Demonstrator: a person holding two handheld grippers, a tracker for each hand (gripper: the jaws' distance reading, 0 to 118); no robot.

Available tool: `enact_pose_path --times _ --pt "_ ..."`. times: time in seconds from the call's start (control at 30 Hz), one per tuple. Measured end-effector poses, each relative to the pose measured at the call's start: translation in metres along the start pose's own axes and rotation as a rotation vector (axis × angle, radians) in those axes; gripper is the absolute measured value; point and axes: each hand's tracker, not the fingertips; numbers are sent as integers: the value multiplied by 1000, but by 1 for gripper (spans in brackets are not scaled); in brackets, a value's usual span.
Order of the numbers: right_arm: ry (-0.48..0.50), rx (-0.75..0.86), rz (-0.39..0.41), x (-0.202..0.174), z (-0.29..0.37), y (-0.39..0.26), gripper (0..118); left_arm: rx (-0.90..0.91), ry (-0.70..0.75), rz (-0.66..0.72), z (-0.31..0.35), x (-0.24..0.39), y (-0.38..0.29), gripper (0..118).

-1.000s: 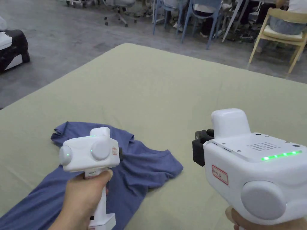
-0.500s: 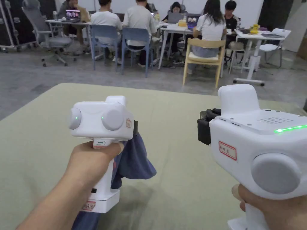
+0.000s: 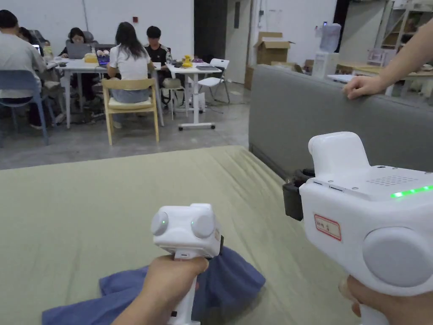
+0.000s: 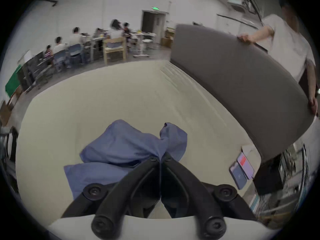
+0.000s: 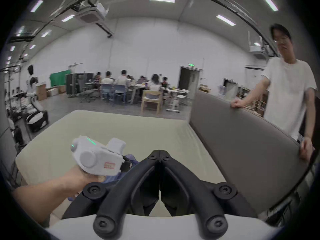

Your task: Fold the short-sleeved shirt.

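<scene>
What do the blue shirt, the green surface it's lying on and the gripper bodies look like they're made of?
Blue shirt: soft, thin matte fabric, probably a cotton knit; it bunches into loose folds.
Green surface: matte woven cloth, likely a sheet over padding; it shows fine creases and rounded edges.
Left gripper and right gripper: smooth, slightly glossy white bodies that look like moulded plastic, with dark matte jaws, probably plastic or rubber-coated.

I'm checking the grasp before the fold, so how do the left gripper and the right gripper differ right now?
The left gripper has its jaws shut on the blue shirt; the right gripper has its jaws shut on nothing. In the head view the left gripper sits low by the shirt on the bed, while the right gripper is off to the side, away from the shirt. Both are white, hand-held, with black jaws.
</scene>
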Motion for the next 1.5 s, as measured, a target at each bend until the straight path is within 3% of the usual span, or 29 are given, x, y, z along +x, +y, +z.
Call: enact_pose_path --times 0.1,0.13,0.17,0.2,0.3,0.37,0.57,0.67,0.73,0.77,0.8,0.83,0.9,0.97,1.0,1.17,1.43,1.47,1.5 --pt "-16 -32 -14 18 -2 -15 3 -102 -21 -12 -48 32 -23 4" --pt "-17 -43 -14 20 -1 -20 3 -139 -11 -10 -66 38 -32 37" --pt "-16 -57 -15 22 -3 -25 3 -144 -2 15 -67 45 -48 110" --pt "-11 -71 -18 24 -6 -29 3 -150 -42 43 -76 47 -56 118" --pt "15 -96 -21 22 -15 -39 3 -195 -175 201 -100 22 -51 118" --pt "31 -99 -26 18 -24 -40 3 -122 -179 221 -90 2 -33 118" --pt "128 -59 -34 -13 -53 -37 3 247 -155 226 86 -50 -23 118" --pt "152 -22 1 -40 -71 -39 3 392 -59 120 171 -90 -48 118" --pt "186 3 -7 -58 -81 -40 3 436 137 145 204 -117 -73 118" --pt "196 18 -7 -68 -86 -42 3 434 262 143 219 -126 -88 105" --pt "191 32 -2 -77 -88 -44 3 465 372 124 229 -131 -103 59" --pt "185 45 2 -87 -92 -47 3 495 497 95 234 -135 -117 0" --pt "195 45 -11 -102 -99 -50 3 418 621 152 236 -151 -145 0" --pt "243 25 -43 -114 -104 -58 3 401 466 278 230 -176 -169 0" --pt "245 18 -37 -119 -107 -63 3 383 476 318 227 -181 -181 0" --pt "273 -99 -48 -135 -128 -89 3 269 457 372 195 -199 -217 0" --pt "266 -176 -20 -136 -157 -106 3 201 412 378 124 -229 -202 0" --pt "254 -191 -12 -134 -160 -109 3 190 392 392 108 -238 -200 17" --pt "246 -209 -4 -133 -163 -112 3 162 373 402 91 -248 -196 66"
